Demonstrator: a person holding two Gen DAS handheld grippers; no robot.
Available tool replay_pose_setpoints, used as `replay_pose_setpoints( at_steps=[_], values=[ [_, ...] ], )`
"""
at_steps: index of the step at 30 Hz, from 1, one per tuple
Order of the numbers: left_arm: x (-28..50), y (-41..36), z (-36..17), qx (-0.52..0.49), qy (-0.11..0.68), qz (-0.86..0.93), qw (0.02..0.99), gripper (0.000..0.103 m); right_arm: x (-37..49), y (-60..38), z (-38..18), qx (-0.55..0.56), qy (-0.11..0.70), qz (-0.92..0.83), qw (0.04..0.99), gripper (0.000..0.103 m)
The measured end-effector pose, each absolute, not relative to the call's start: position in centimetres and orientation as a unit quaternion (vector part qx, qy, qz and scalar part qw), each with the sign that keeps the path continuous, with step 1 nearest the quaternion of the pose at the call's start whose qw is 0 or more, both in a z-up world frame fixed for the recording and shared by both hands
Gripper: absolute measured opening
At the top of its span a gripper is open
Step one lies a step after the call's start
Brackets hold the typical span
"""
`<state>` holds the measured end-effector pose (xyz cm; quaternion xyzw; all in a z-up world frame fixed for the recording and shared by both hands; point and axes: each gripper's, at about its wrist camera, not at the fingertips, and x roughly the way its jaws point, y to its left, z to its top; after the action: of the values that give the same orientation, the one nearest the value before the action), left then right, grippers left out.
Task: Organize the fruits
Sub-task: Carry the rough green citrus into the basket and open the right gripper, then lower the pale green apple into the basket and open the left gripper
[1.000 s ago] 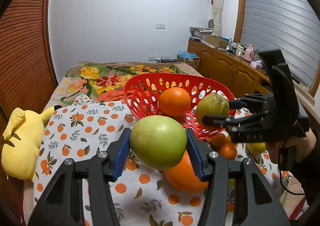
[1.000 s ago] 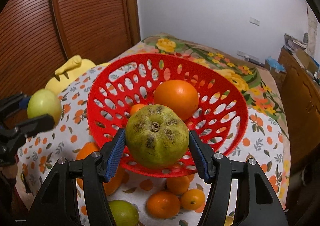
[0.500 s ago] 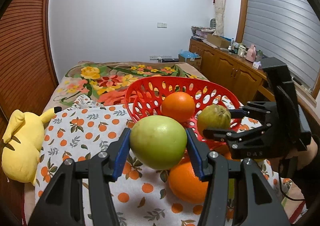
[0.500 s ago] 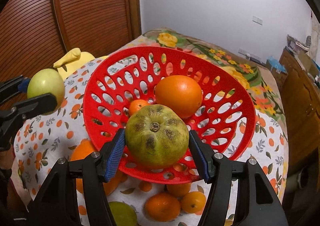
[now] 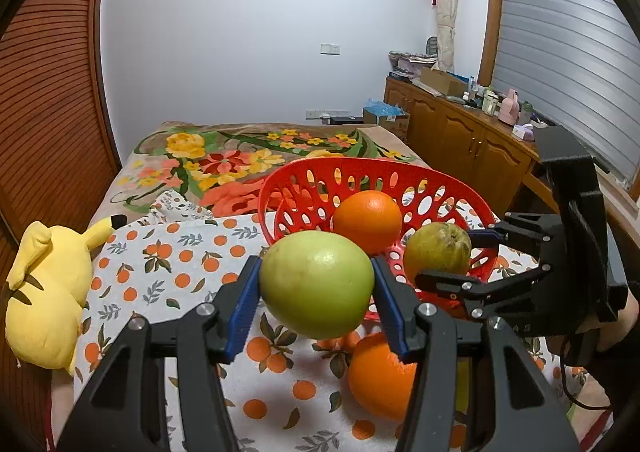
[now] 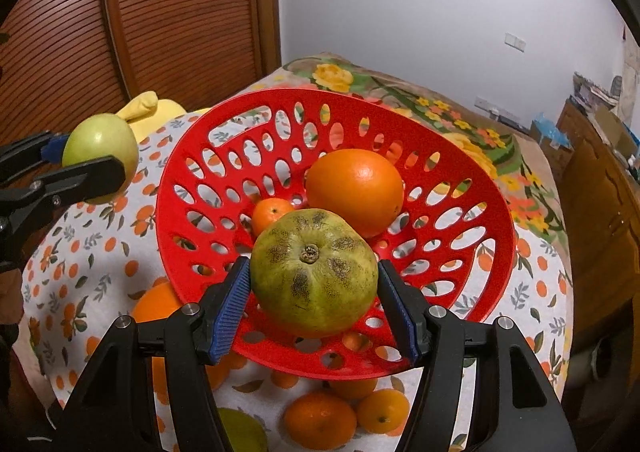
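Note:
My left gripper [image 5: 316, 294] is shut on a smooth green fruit [image 5: 316, 284], held above the orange-print cloth, left of the red basket [image 5: 304, 192]. It also shows in the right wrist view [image 6: 100, 156]. My right gripper [image 6: 314, 292] is shut on a spotted green fruit [image 6: 314, 272], held over the near part of the red basket [image 6: 192, 156]; it also shows in the left wrist view [image 5: 438, 248]. A big orange [image 6: 354, 190] and a small tangerine [image 6: 272, 214] lie in the basket.
Loose fruit lies on the cloth by the basket: a big orange [image 5: 380, 376], small tangerines [image 6: 320, 420] and a green fruit [image 6: 240, 430]. A yellow plush toy [image 5: 44, 292] lies at the left. A wooden cabinet [image 5: 460, 144] stands at the right.
Both grippers have risen a little and keep their fruits. The right gripper has carried the spotted fruit further in over the basket.

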<state>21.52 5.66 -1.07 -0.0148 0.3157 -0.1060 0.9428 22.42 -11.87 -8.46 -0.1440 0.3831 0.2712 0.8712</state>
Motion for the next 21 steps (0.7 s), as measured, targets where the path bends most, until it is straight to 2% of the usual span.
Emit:
replay_pose_setpoints(
  at_steps=[6,9,21],
  values=[
    [21.8,5.5,-1.0,-0.014,0.317,-0.104,0.943,0.054,22.5,-11.6,-8.8,-0.154,0.382,0.271,0.87,0.065],
    [22.2,5.6,-1.1,-0.014,0.319,-0.102,0.942,0.054,22.5,-12.0,-8.3,-0.139,0.373,0.269,0.877,0.072],
    [24.0,4.2,-1.5,-0.01,0.327,-0.113,0.938,0.054,21.9,-15.8,-5.6,-0.084,0.344,0.254,0.9,0.072]
  ],
)
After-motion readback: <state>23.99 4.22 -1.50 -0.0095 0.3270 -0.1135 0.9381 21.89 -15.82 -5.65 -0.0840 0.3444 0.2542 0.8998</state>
